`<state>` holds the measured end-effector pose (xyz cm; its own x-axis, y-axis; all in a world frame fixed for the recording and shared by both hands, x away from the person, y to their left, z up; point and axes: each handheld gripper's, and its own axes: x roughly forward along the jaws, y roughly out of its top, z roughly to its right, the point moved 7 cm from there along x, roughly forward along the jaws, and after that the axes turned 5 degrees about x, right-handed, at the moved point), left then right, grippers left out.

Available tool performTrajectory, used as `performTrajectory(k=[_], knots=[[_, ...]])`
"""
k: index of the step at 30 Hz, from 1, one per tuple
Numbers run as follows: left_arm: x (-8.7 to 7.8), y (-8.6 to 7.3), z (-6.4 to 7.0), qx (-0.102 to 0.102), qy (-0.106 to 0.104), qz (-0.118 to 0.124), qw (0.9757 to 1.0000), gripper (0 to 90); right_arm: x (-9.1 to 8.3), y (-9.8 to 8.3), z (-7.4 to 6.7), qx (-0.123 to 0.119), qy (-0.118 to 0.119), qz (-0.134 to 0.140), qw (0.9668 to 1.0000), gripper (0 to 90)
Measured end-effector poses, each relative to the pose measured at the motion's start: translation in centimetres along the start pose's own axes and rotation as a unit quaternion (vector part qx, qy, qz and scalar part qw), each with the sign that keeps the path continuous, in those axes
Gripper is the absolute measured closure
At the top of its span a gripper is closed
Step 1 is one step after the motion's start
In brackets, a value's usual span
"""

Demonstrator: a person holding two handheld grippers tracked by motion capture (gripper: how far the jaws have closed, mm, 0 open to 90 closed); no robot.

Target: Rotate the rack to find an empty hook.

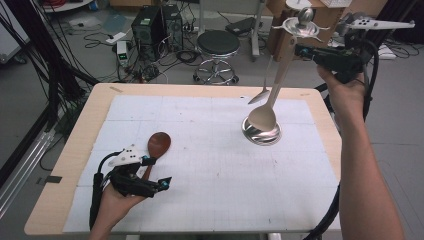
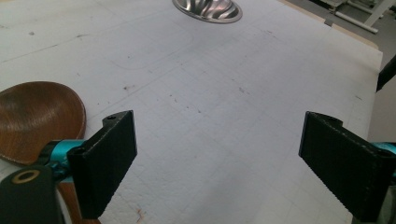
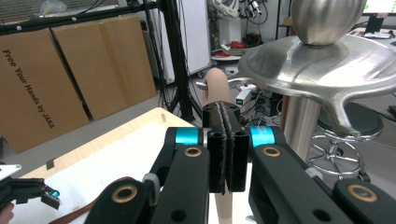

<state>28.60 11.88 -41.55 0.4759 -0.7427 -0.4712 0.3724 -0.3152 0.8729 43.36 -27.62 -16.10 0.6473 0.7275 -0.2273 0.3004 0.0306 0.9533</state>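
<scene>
While the left tongs gape empty, the right tongs clamp the beige spoon near-upright, bowl down.

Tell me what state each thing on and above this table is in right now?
Left hand-held gripper: open, resting on the table beside the brown spoon.
Right hand-held gripper: shut on the beige spoon's handle.
Beige spoon: lifted, bowl hanging over the stand's base.
Brown wooden spoon: lying flat, not held.
Metal utensil stand: upright, a metal spoon hanging from it.
</scene>
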Motion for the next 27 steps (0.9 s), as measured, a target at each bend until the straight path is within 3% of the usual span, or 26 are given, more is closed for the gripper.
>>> performTrajectory(k=[12,27], knots=[[0.1,0.0,0.0,0.001,0.000,-0.001,1.0000,11.8,0.1,0.0,0.2,0.001,-0.003,0.000,1.0000,89.8],[0.1,0.0,0.0,0.002,0.000,-0.001,1.0000,11.8,1.7,0.1,-0.5,-0.005,-0.003,0.006,1.0000,89.8]])
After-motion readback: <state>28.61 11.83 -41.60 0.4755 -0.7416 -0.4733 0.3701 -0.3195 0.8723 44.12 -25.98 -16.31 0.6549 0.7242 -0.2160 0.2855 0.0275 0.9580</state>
